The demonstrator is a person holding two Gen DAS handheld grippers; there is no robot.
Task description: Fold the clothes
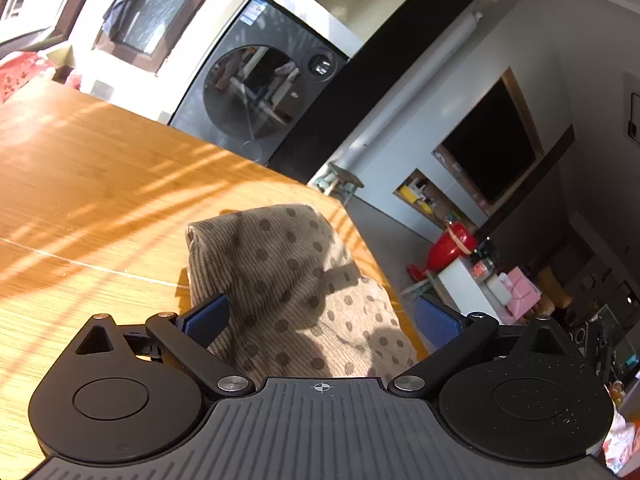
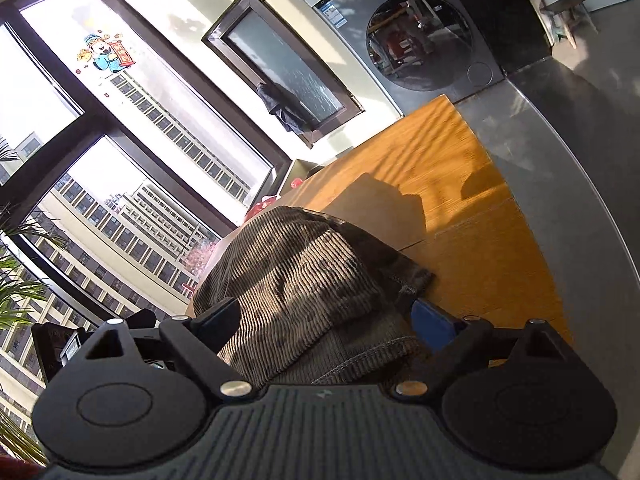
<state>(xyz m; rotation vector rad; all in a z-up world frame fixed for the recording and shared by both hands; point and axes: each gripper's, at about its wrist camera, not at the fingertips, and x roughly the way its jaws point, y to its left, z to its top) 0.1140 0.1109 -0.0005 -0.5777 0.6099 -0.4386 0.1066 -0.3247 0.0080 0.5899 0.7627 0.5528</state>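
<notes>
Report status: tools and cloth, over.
Left tool open. Right tool open, cloth between the fingers, no clamp seen. Dotted cloth folded at table edge. Nothing in the way.

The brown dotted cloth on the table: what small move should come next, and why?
Probably close the right gripper on the cloth. It lies bunched, half folded, at the edge of the table, between both pairs of open fingers, and neither the right nor the left gripper presses on it.
</notes>
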